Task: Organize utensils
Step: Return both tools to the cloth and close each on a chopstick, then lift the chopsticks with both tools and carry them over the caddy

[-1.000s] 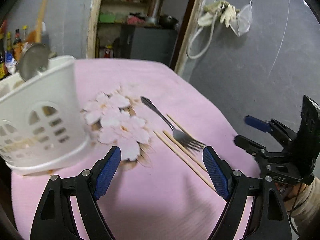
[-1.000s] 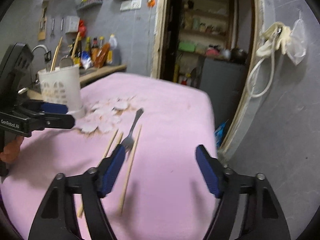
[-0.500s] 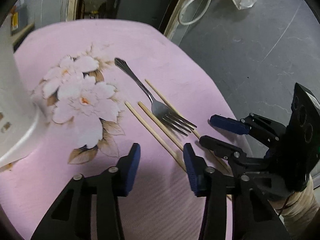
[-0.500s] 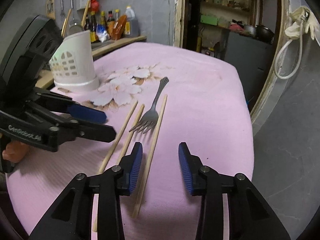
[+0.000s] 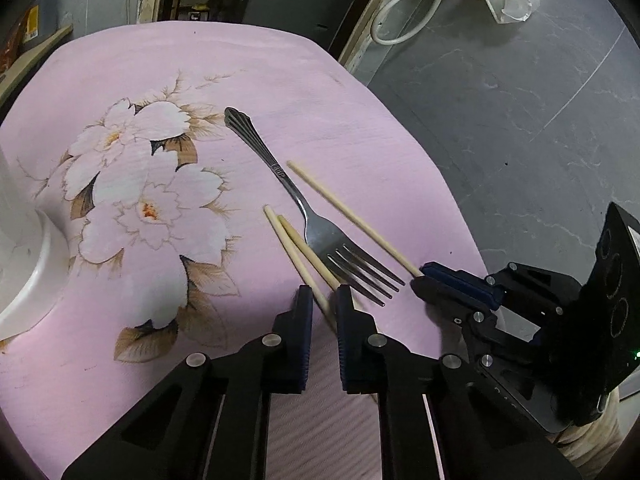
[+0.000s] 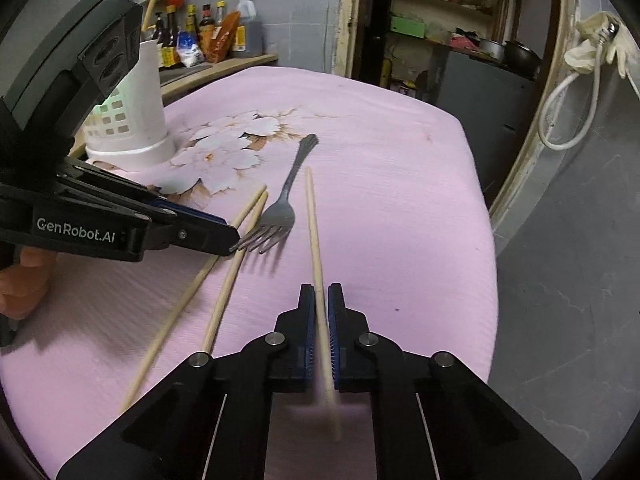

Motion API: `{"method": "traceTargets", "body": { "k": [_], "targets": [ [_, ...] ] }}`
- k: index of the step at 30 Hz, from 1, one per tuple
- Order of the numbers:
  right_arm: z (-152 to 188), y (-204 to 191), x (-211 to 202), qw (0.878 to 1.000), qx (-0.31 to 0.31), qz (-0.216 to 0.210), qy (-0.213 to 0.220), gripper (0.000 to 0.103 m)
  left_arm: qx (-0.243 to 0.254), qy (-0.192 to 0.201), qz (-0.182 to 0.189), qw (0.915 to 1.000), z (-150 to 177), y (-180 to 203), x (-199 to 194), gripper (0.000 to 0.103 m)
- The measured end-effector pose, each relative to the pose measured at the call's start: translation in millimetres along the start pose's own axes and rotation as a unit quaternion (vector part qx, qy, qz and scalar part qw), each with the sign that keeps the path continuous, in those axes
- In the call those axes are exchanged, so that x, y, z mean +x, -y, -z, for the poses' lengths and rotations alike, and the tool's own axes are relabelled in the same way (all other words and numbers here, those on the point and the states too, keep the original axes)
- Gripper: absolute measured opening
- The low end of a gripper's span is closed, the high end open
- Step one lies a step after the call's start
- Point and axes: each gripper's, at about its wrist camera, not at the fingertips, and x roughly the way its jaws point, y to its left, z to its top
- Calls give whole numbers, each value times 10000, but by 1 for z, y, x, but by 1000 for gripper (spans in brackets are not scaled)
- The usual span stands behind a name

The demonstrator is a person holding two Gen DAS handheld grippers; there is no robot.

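Observation:
A metal fork [image 5: 304,216] lies on the pink flowered cloth [image 5: 120,360], tines toward me, also in the right wrist view [image 6: 286,196]. Two wooden chopsticks [image 5: 294,246] lie left of it, and a single chopstick [image 5: 352,216] lies to its right. My left gripper [image 5: 323,300] is nearly shut around the pair of chopsticks. My right gripper [image 6: 319,300] is nearly shut around the single chopstick [image 6: 314,232], which runs between its pads. The white utensil holder [image 6: 136,120] stands at the far left.
Sauce bottles [image 6: 208,28] stand on a counter behind the table. An open doorway with shelves [image 6: 436,20] is beyond the far edge. The table's right edge drops to a grey floor [image 5: 520,120]. A hose and gloves [image 6: 592,48] hang at right.
Both grippers have moved down to the chopsticks and closed from wide open to nearly shut, the left around the pair, the right around the single one.

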Motion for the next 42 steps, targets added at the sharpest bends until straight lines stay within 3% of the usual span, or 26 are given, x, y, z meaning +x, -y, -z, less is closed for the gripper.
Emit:
{"method": "traceTargets", "body": {
  "k": [5,18,25,30,35,38,42],
  "targets": [
    [0,6,-4,9998,5,215,-54,4,6,-106,10,9999,2,-5,-7,6],
    [-37,1,29,9973,-280,-64,-673,9,172,-484,0,9987,-7,-1,0,8],
    [-45,-9,34,9950,-484,-9,-873,3,159,-249,-24,9996,2,4,-2,4],
    [-36,6,5,9995,113,-235,-172,3,165,171,76,9997,17,-3,-23,2],
    [-25,3,-40,9923,580,-379,1027,3,81,952,72,9954,30,-8,-54,2],
    [-27,-6,-60,9818,681,-421,1722,3,151,1515,-75,9883,38,-5,-77,2],
    [-43,-23,-74,9629,598,-509,2584,3,245,2355,-343,9710,47,-2,-110,2]
  ]
}}
